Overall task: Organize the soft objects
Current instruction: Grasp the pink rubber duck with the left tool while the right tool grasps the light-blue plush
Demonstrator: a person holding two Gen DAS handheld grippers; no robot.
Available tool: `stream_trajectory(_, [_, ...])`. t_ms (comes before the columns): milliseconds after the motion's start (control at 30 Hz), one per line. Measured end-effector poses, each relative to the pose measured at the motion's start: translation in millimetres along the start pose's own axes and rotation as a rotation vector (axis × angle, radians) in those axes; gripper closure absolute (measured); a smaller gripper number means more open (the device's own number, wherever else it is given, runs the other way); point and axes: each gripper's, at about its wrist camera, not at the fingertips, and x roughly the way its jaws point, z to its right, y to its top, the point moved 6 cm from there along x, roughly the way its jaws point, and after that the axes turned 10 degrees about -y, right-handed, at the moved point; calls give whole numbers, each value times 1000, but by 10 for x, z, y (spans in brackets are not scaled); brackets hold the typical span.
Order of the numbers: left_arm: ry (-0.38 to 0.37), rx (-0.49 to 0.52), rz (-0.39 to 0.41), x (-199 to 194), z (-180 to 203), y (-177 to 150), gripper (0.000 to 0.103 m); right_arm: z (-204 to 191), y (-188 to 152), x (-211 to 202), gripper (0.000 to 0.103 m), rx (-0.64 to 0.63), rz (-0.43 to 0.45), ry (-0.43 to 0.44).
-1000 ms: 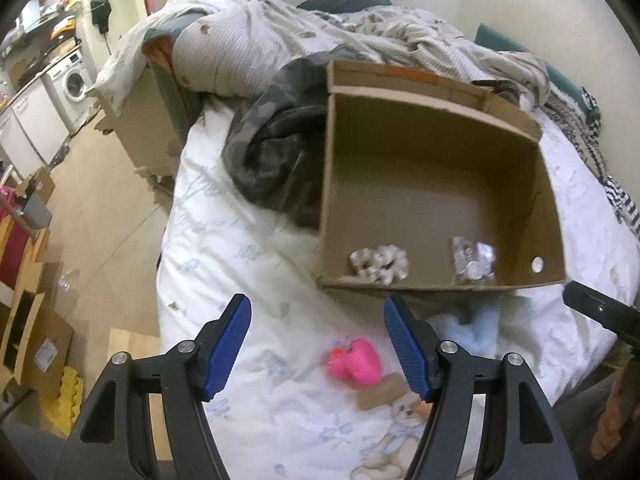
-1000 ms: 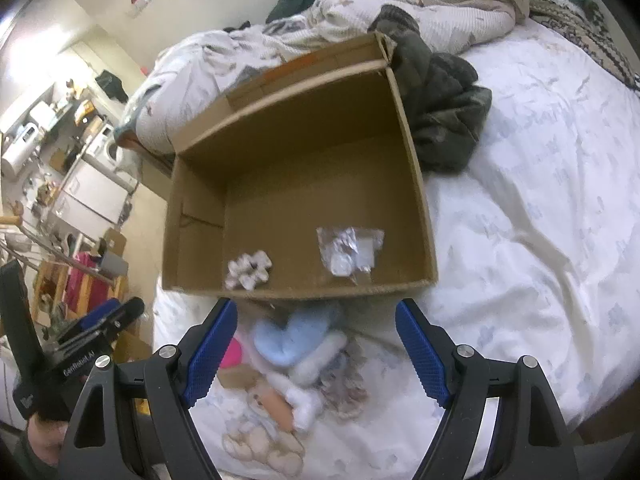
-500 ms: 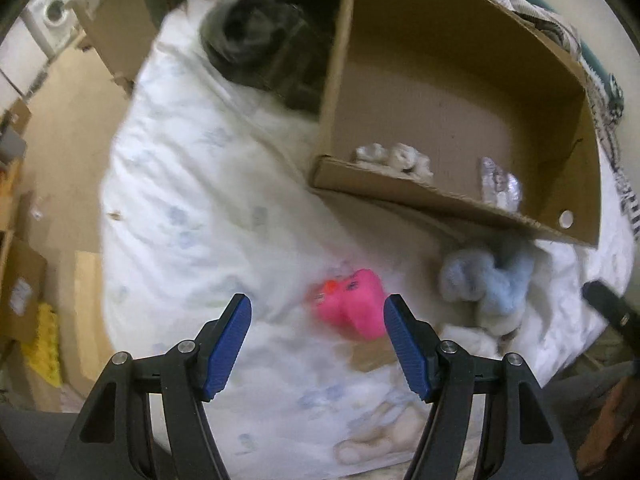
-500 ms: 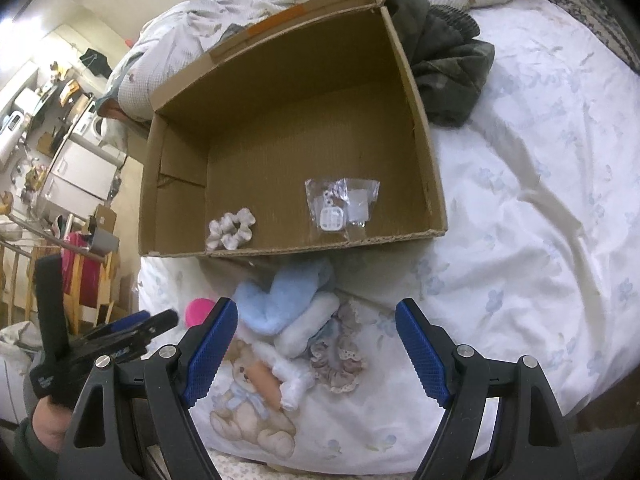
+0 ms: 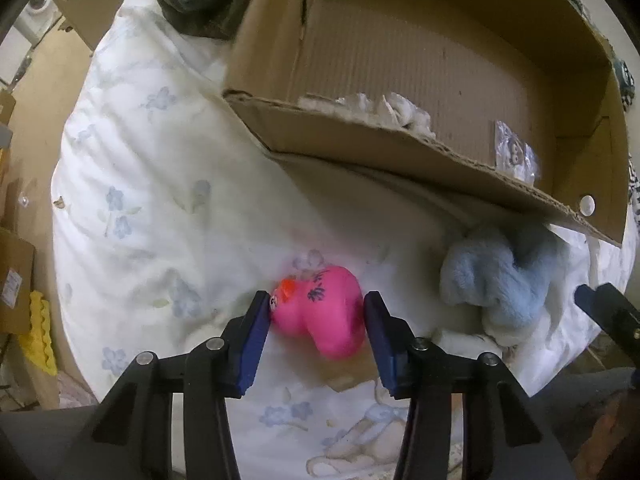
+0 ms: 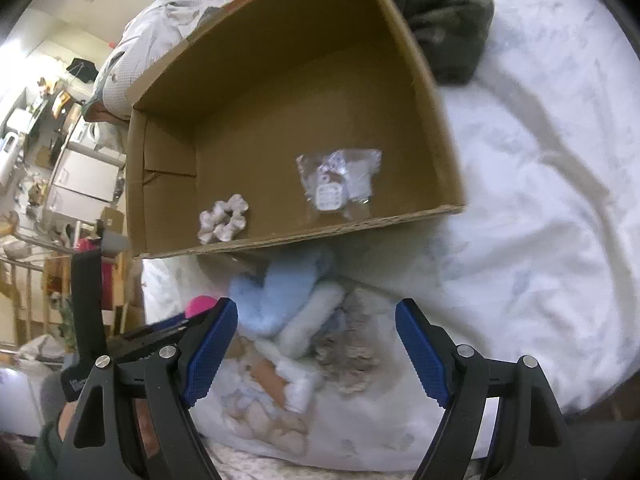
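A pink squishy duck lies on the white bedspread, right between the two blue pads of my left gripper. The jaws stand on both sides of it and touch or nearly touch it. A light blue plush lies to its right under the box's front edge. My right gripper is open above the blue plush and a white plush piece. The pink duck peeks out at the left. The cardboard box holds a white scrunchie and a clear plastic packet.
A dark green garment lies beside the box's far corner. A printed teddy figure shows on the bedspread by my left gripper. The bed's left edge drops to a floor with cardboard boxes. Shelves and appliances stand at the far left.
My left gripper moved down and forward to the pink duck and its jaws narrowed around it. My right gripper moved lower toward the blue plush and stayed open.
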Motion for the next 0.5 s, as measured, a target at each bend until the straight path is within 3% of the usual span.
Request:
stream_trajectory(200, [45,37,52,-158,35,37,60,-223,43,213,17,-29,-41,-8])
stream_trajectory(367, [122,121,187,-468,129,143,60,-454,77,402,17,-117,-53,-68])
stream_trajectory(500, [124,135,213,-581,178,154,60,-508,75,516,17,-177,-57,-130])
